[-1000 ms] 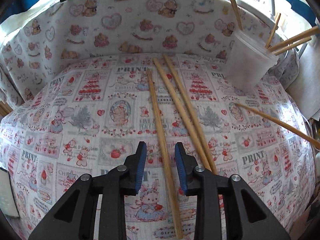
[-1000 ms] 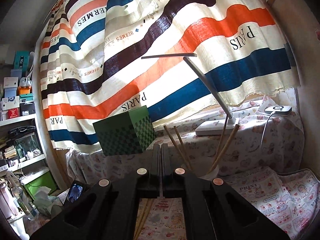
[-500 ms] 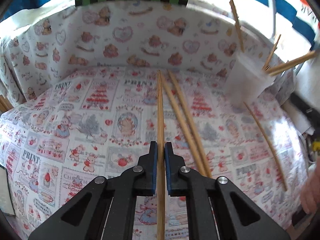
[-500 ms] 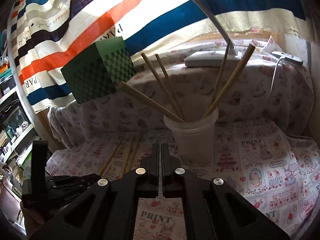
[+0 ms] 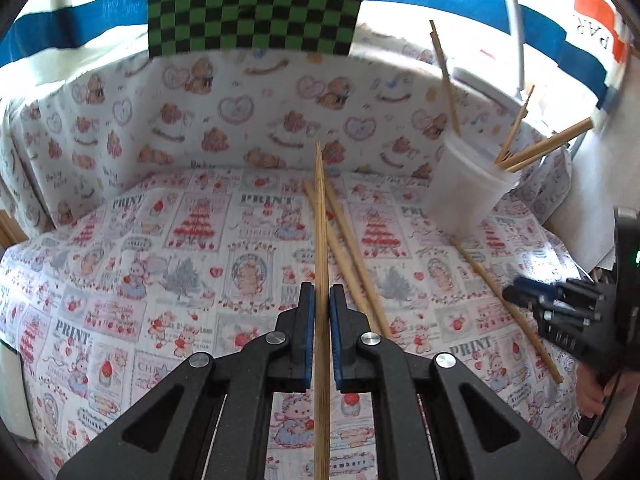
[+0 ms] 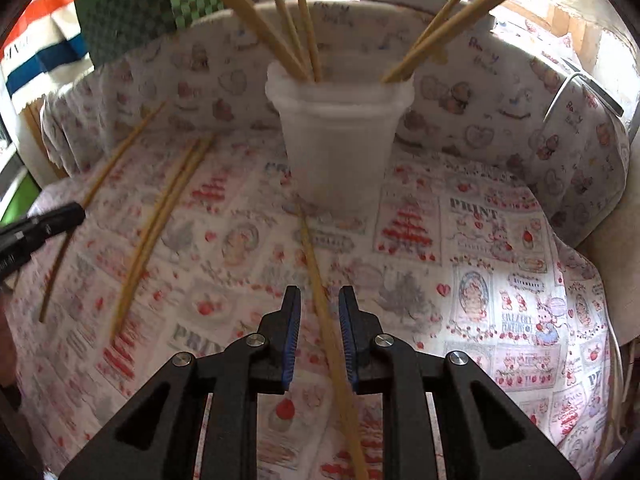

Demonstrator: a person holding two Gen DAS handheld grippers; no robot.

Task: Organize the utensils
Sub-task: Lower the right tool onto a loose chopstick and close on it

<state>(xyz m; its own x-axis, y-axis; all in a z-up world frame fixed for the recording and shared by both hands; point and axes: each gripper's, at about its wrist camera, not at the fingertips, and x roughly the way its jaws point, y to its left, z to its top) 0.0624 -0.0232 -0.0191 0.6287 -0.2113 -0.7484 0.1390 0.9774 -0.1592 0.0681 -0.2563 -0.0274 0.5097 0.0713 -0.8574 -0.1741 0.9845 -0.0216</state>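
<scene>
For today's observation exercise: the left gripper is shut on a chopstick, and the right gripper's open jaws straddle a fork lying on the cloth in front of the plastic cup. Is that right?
One slip. What lies between the right gripper's open jaws is a chopstick, not a fork, as the right wrist view shows. It does lie on the cloth before the plastic cup, and the left gripper is shut on a chopstick.

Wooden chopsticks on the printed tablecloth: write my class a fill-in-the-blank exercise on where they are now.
1. The left gripper is shut on one wooden ____.
2. Several chopsticks stand in the translucent white plastic ____.
3. The single chopstick on the cloth lies between the right gripper's open jaws, its far end near the cup's ____.
4. Two chopsticks lie side by side on the printed ____.

Missing words: chopstick; cup; base; tablecloth
</scene>
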